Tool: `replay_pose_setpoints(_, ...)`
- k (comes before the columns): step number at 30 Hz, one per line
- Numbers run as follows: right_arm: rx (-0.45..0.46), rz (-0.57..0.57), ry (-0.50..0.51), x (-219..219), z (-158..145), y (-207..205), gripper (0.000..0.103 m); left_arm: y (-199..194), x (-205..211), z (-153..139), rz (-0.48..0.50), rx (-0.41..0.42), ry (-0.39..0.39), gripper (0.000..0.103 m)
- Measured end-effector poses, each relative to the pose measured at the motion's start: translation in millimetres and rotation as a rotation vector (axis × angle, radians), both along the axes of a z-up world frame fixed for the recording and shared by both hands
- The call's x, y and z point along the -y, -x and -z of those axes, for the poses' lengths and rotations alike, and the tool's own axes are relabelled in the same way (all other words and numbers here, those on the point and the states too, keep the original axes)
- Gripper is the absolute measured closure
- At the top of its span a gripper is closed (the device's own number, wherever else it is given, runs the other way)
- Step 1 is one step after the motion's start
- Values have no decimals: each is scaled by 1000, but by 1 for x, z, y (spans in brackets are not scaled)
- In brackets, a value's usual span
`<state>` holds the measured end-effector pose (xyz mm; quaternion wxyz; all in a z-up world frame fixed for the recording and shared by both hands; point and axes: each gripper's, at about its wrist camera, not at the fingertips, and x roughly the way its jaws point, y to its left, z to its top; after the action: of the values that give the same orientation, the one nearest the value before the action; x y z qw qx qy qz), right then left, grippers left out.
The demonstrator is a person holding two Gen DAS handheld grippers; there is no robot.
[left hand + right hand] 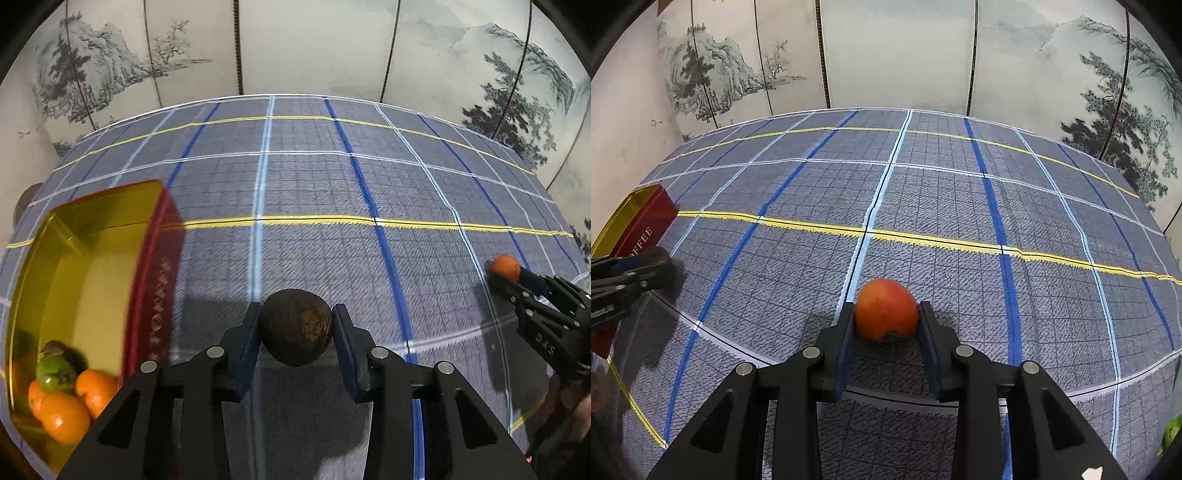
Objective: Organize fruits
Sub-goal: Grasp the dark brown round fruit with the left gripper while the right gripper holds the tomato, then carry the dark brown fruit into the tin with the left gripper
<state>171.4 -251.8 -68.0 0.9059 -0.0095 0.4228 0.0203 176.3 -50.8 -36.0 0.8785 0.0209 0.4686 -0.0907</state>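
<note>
The left gripper (pixel 297 332) is showing black angular linkage arms, round silver pivot pins and dark blue pads (pixel 248 350). The right gripper (pixel 886 332) is looking identical, wearing faint raised lettering on its black side.

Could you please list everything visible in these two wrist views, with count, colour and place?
dark brown fruit: one, dark brown, between the left gripper's pads
orange-red fruit: one, orange-red, between the right gripper's pads, on the cloth
tin: one, red outside, gold inside, at the table's left
oranges: at least three, orange, in the tin's near corner
green fruit: one, green, on top of the oranges
tablecloth: one, grey-blue plaid with blue, white and yellow lines, covering the table
folding screen: one, pale with ink landscape, behind the table
left gripper: one, black with blue pads, shut on the dark fruit
right gripper: one, black with blue pads, shut on the orange-red fruit
</note>
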Motion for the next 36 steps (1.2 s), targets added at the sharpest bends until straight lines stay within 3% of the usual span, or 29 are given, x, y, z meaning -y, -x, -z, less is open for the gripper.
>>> replay_pose_setpoints(12,0,0,1,0,0,0,71,33,-38,-48,-37,69,23,64)
replay_pose_setpoints(19,0,0,2,-1,0,0,71,41,-69,-61,-87,85,24,64)
replay_pose_setpoints(36,0,0,3,-1,0,0,71,46,-158,-39,-240,32,2,64)
